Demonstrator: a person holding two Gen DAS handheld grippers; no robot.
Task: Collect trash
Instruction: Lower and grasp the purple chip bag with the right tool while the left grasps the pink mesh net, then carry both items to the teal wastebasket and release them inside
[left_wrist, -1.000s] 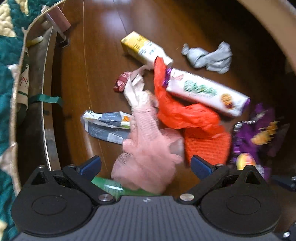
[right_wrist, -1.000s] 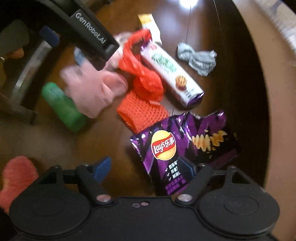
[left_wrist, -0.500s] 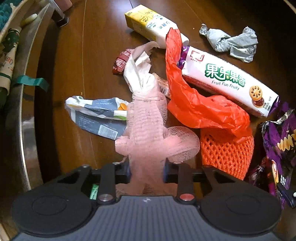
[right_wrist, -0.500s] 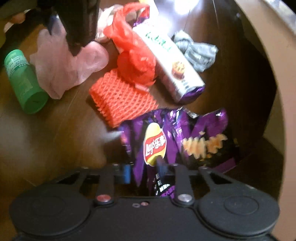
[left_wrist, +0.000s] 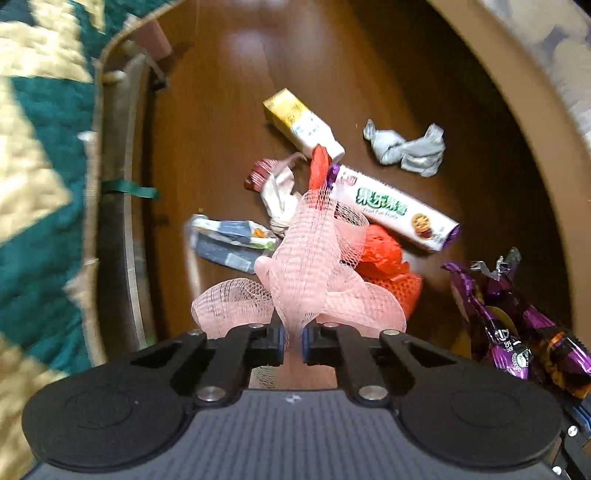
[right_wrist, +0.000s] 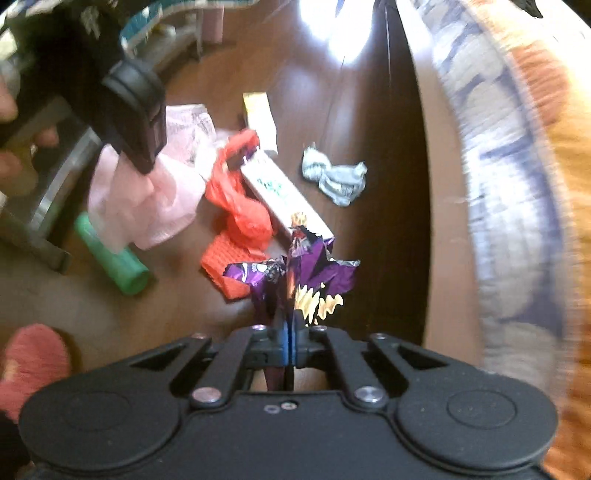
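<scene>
Both grippers have risen since a second ago, each with jaws now clamped on trash: left gripper (left_wrist: 292, 341) lifts the pink mesh net (left_wrist: 314, 266) above the wooden floor (left_wrist: 221, 110); right gripper (right_wrist: 290, 343) pinches the crumpled purple chip bag (right_wrist: 306, 273), dangling over the floor.

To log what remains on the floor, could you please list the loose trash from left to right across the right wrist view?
Green bottle → orange net sleeve → red plastic bag → white biscuit pack → crumpled grey wrapper.
</scene>
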